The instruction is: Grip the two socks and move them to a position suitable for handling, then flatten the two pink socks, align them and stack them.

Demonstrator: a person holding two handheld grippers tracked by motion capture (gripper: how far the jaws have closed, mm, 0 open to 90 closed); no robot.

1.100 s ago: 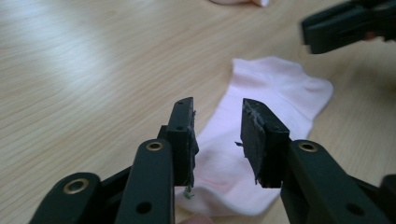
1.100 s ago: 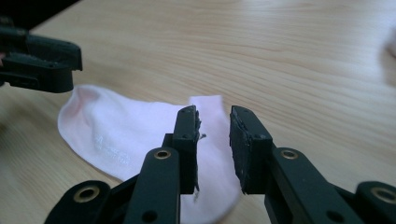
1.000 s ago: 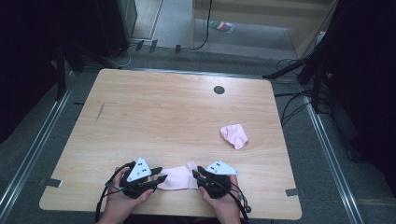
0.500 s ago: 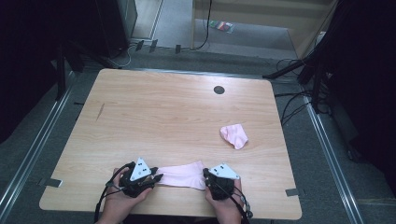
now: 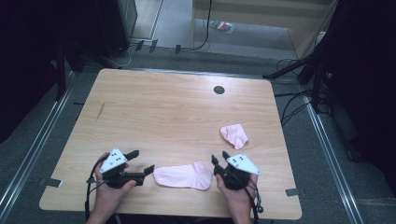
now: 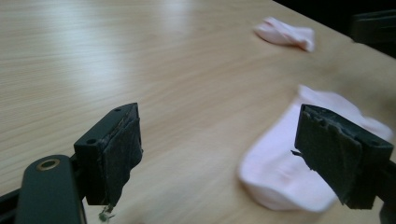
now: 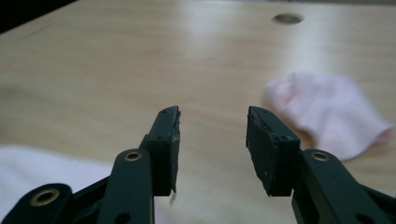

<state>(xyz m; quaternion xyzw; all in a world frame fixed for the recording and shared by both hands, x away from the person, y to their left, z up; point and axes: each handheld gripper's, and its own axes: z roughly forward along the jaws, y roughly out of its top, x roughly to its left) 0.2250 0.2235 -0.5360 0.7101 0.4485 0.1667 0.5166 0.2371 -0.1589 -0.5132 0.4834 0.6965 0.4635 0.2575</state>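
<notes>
Pale wood grain is running across the tabletop (image 5: 154, 116), which is standing on a grey floor with dark cables trailing at the right, and a small dark round hole (image 5: 219, 89) is sitting near its far edge. Near the front edge a pink sock (image 5: 183, 175) is lying flat and stretched out, between the two grippers and touching neither. The left gripper (image 5: 140, 162), held in the person's left hand (image 5: 108, 193), is sitting just left of the sock's end; its jaws have just been opening and are now standing wide apart with nothing between them, the sock's rounded end (image 6: 280, 179) lying just ahead by the right-hand jaw in the left gripper view. The right gripper (image 5: 219, 157), held in the right hand (image 5: 238, 198), is hovering just right of the sock's other end; its jaws have just been opening too and are standing partly spread, gripping nothing. A second pink sock (image 5: 234, 136), crumpled, is lying farther back on the right, apart from the first, and is showing ahead of the right gripper (image 7: 212, 128) in its own view (image 7: 327, 114).
</notes>
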